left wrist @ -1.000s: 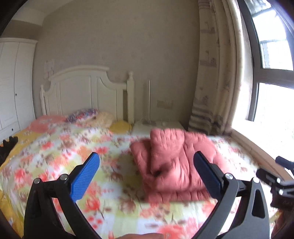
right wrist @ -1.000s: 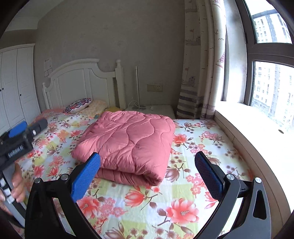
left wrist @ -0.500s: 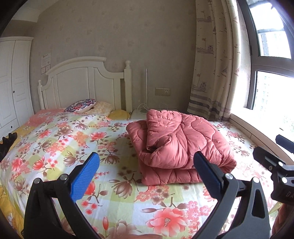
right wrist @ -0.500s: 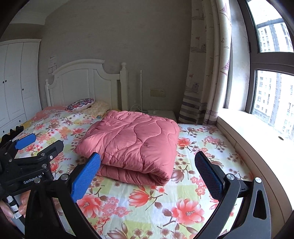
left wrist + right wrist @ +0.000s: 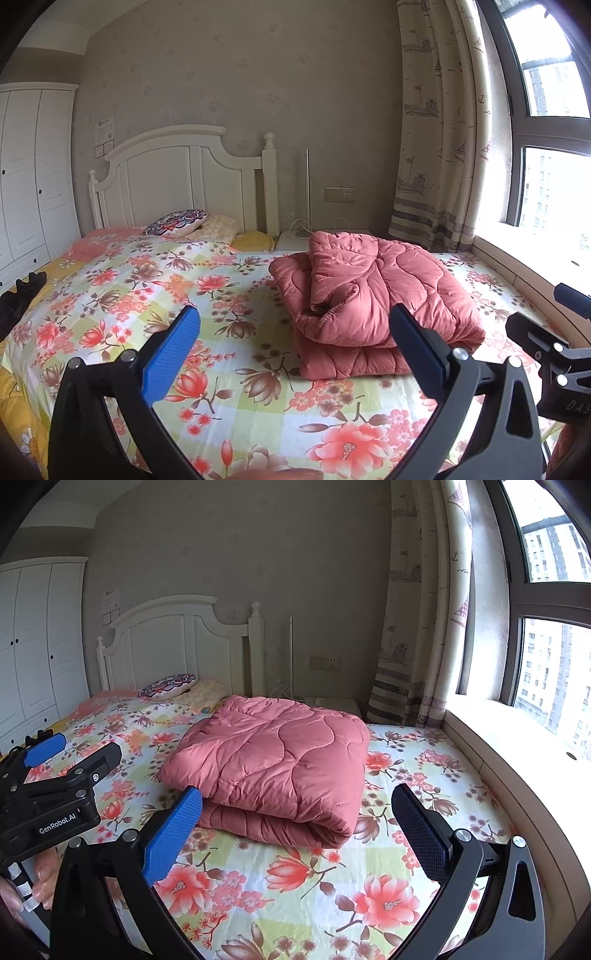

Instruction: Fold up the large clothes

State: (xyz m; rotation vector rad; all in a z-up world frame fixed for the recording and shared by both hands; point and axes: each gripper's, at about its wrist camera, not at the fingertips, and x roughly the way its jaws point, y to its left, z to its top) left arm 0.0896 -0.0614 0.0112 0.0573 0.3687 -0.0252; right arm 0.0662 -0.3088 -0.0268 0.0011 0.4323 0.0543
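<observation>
Nearest, the left tongs [image 5: 291, 339] and right tongs [image 5: 295, 816] both hang with fingers spread wide apart, holding nothing, above the flowered bed [image 5: 303, 882]. Just beyond them the folded pink quilt [image 5: 280, 760] lies on the bed. Farther back stands the white headboard [image 5: 184, 177].

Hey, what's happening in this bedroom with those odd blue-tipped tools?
A person holds one pair of tongs in each hand, each with a camera on it. Both the left tongs and the right tongs are open and hold nothing. A pink quilt lies folded in a thick bundle on the floral bed sheet, apart from both tools. Pillows sit by the white headboard. The folding looks done or nearly so, though one loose fold shows on the bundle's left side.
</observation>
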